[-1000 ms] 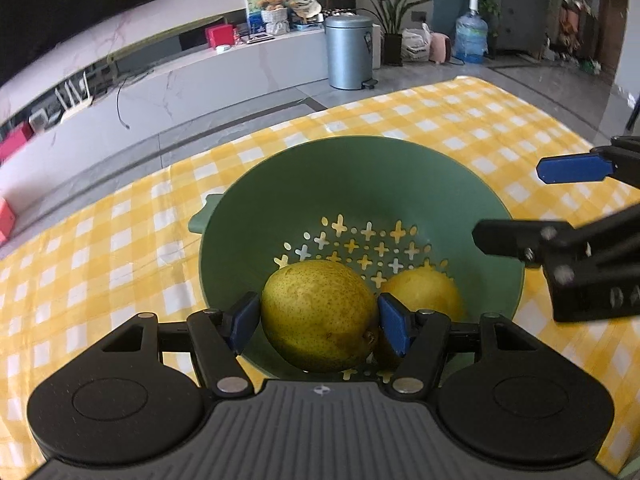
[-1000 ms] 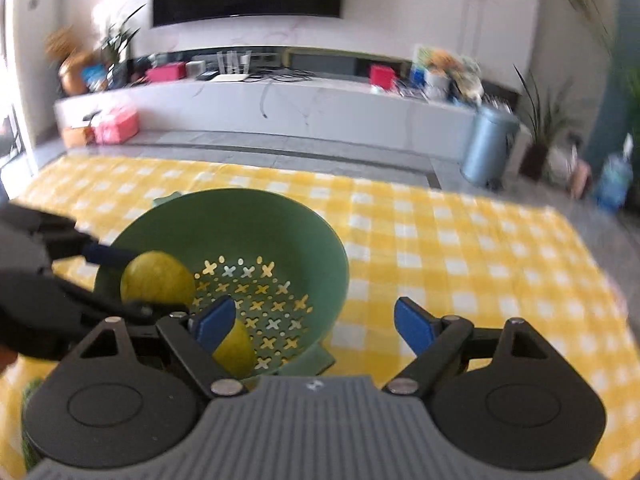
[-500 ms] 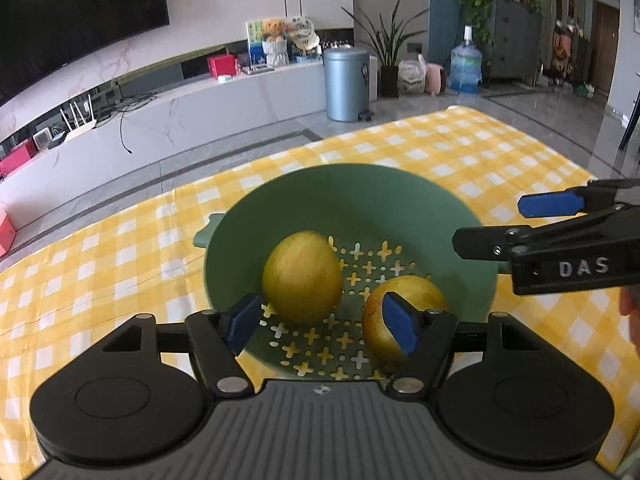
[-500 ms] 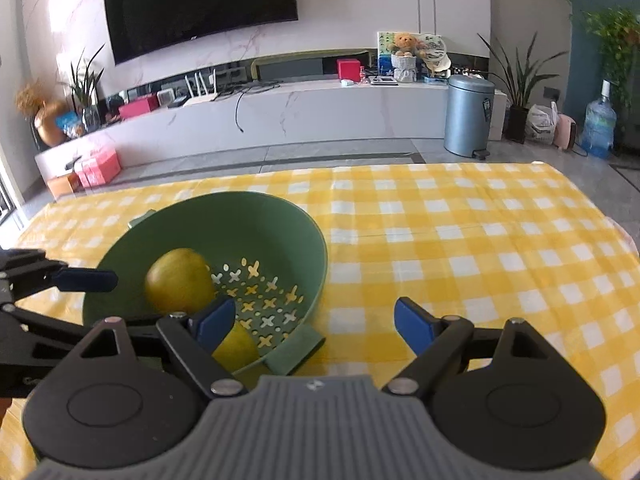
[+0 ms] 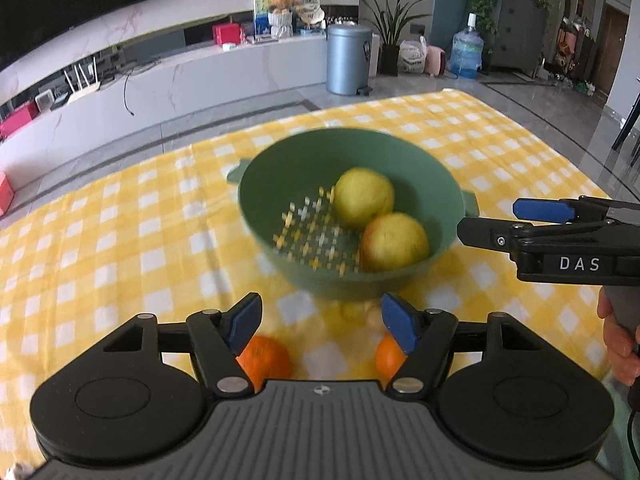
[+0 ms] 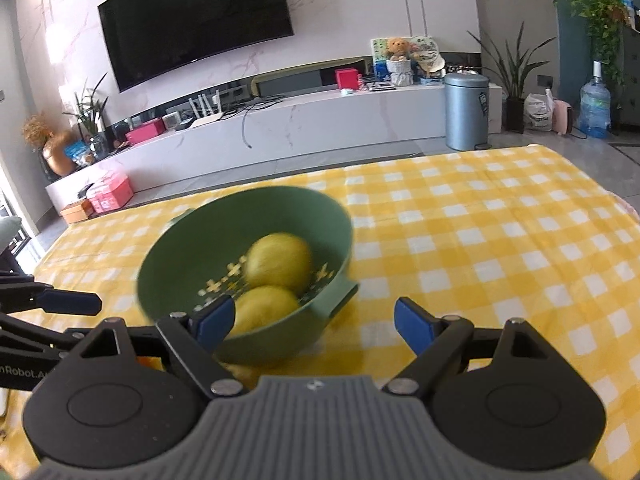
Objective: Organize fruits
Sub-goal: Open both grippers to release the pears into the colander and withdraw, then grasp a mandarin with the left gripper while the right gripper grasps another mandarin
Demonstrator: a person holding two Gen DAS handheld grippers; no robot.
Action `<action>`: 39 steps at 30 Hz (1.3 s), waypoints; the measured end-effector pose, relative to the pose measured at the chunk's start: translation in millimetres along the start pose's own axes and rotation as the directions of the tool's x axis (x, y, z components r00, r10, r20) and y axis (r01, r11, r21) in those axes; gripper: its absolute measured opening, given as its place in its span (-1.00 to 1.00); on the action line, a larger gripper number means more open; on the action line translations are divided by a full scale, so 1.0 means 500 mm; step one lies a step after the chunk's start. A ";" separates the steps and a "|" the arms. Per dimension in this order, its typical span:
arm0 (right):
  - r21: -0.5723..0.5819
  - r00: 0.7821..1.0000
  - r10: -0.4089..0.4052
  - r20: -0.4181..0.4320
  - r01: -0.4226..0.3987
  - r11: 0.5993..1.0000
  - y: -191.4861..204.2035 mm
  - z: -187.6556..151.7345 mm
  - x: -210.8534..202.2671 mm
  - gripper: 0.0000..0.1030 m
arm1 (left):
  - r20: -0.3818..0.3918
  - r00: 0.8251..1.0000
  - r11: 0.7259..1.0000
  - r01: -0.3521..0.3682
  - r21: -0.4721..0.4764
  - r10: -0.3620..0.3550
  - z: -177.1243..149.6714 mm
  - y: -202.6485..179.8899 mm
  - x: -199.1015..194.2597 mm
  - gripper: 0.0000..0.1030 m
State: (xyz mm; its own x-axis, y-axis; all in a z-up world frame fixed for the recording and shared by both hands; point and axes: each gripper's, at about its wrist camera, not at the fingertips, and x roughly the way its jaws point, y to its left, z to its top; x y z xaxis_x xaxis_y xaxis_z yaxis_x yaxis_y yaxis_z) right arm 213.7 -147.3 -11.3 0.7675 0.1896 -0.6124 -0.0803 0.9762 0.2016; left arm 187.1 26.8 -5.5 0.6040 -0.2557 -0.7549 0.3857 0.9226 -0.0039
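Left wrist view showing the big change: pear [image 5: 363,198] no longer sitting between the left tongs [image 5: 321,322], now lying loose in the green colander [image 5: 280,184] right against the second pear [image 5: 394,242]. A second back, still getting pinched low over the colander's holes; now dropped off, with the left tongs pulled back and hanging well short of the rim, blue pads spread wide and nothing between them. Looking like a finished drop-off, so probably moving on to the next fruit. Right tongs [image 6: 314,322] staying just as wide apart as before, also gripping nothing, poking in from the right side of the left view beside the colander handle, hand [image 5: 618,344] showing at the edge. Pulling back also bringing new stuff into frame: orange [image 5: 266,360] peeking out under the left pad and another orange [image 5: 389,354] under the right pad, both still out on the yellow checked tabletop [image 5: 100,240], just in front of the colander. Counting up: two pears, both in the colander; two oranges, both outside it; one colander; two tongs, both empty. Maybe more fruit hiding under the tong bodies, can't tell from here. Right wrist view agreeing on the pears, touching each other, bit blurry though. Guessing the job's about half done, oranges being the obvious next grab, either one sitting close under the left tongs already.
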 end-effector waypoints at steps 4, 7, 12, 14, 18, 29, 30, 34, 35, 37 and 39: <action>-0.008 0.999 0.031 -0.026 -0.032 0.999 0.022 -0.027 -0.017 0.62 | -0.022 1.000 1.000 0.015 0.000 -0.015 -0.026 0.002 -0.018 0.54; -0.021 0.997 0.054 -0.048 -0.055 0.998 0.035 -0.049 -0.028 0.62 | -0.036 0.999 1.000 0.024 -0.010 -0.024 -0.049 0.001 -0.025 0.48; -0.032 0.991 0.086 -0.103 -0.090 0.995 0.050 -0.089 -0.034 0.47 | -0.076 0.997 1.000 0.018 -0.012 -0.018 -0.084 -0.006 -0.025 0.38; -0.041 0.987 0.096 -0.125 -0.102 0.994 0.062 -0.111 -0.036 0.44 | -0.079 0.997 1.000 0.014 -0.014 -0.015 -0.096 -0.007 -0.027 0.35; -0.075 0.983 0.111 -0.149 -0.123 0.990 0.080 -0.141 -0.050 0.38 | -0.081 0.996 0.999 0.022 -0.031 -0.024 -0.119 -0.006 -0.034 0.34; -0.206 0.971 0.136 -0.196 -0.176 0.963 0.121 -0.181 -0.063 -0.01 | -0.058 0.998 0.999 0.010 -0.038 -0.012 -0.143 -0.003 -0.037 0.22; -0.211 0.970 0.136 -0.202 -0.178 0.961 0.123 -0.183 -0.060 -0.03 | -0.052 0.999 0.999 0.009 -0.042 -0.011 -0.144 0.000 -0.037 0.22; -0.216 0.967 0.135 -0.218 -0.183 0.959 0.123 -0.184 -0.052 -0.17 | -0.039 0.999 0.998 0.010 -0.054 -0.013 -0.144 0.005 -0.033 0.22; -0.216 0.966 0.136 -0.219 -0.184 0.959 0.123 -0.184 -0.051 -0.17 | -0.040 0.999 0.998 0.013 -0.056 -0.015 -0.144 0.007 -0.031 0.22; -0.218 0.966 0.138 -0.219 -0.186 0.958 0.124 -0.185 -0.051 -0.17 | -0.035 0.999 0.998 0.012 -0.064 -0.015 -0.142 0.009 -0.028 0.22; -0.216 0.964 0.141 -0.224 -0.190 0.958 0.125 -0.187 -0.049 -0.17 | -0.016 1.000 0.999 0.017 -0.052 -0.018 -0.139 0.005 -0.026 0.22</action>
State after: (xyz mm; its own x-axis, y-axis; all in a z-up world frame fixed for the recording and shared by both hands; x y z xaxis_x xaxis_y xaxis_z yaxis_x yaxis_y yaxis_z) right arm 130.1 -81.0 -55.2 0.5864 0.3444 -0.7332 -0.3602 0.9216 0.1449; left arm 131.5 52.5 -41.2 0.5852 -0.2677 -0.7654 0.3596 0.9317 -0.0510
